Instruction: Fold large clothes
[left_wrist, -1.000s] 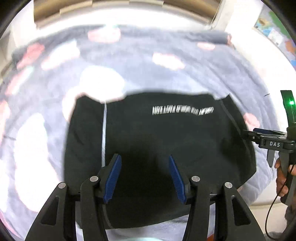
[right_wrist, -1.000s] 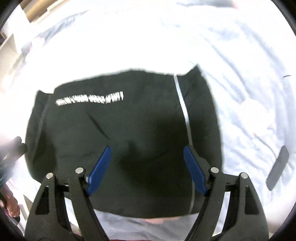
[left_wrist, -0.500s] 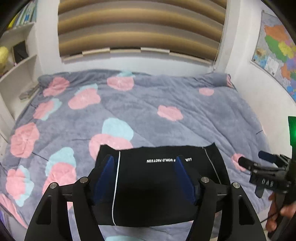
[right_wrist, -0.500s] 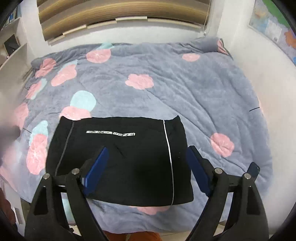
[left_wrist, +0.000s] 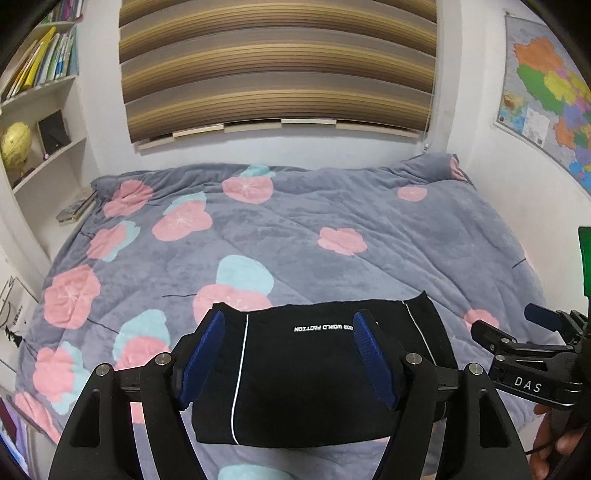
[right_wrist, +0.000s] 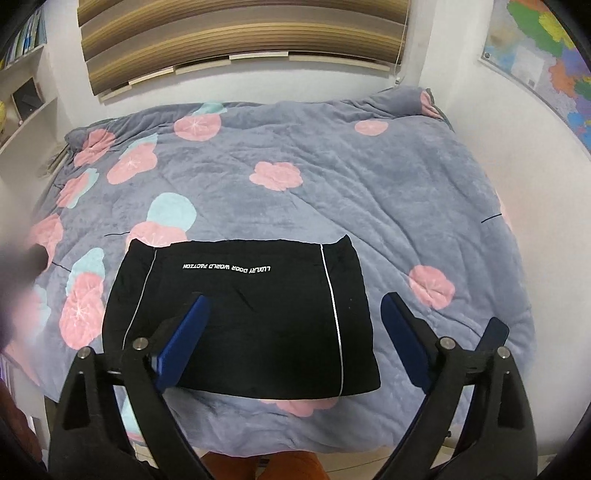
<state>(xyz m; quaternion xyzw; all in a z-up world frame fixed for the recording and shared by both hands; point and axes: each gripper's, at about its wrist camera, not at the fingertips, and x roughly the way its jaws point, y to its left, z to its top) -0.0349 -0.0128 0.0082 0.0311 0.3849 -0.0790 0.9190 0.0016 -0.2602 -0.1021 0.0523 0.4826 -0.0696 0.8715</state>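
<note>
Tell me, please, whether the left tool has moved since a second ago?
Yes. The left tool has pulled up and back from the folded black garment: the garment now looks smaller, and the window blind, barely visible before, fills the top of the view.

Even indoor light, moderately bright, soft and diffuse; source itself not in view. Walls read pale white without blown highlights. Bed cover (right_wrist: 369, 192) evenly lit from near edge to far edge, only faint shading in its creases. Black garment (right_wrist: 243, 314) goes nearly featureless, folds barely readable, though its white lettering stays sharp. Strong fisheye bowing: blind slats (left_wrist: 277, 74) and wall map (left_wrist: 546, 96) curve hard toward the frame edges, and dark vignette fills the corners. Right wrist view carries a soft, out-of-focus smear (right_wrist: 18, 288) at its left edge. Blue pads (left_wrist: 203, 358) of the left tool crisp, with no motion blur.
</note>
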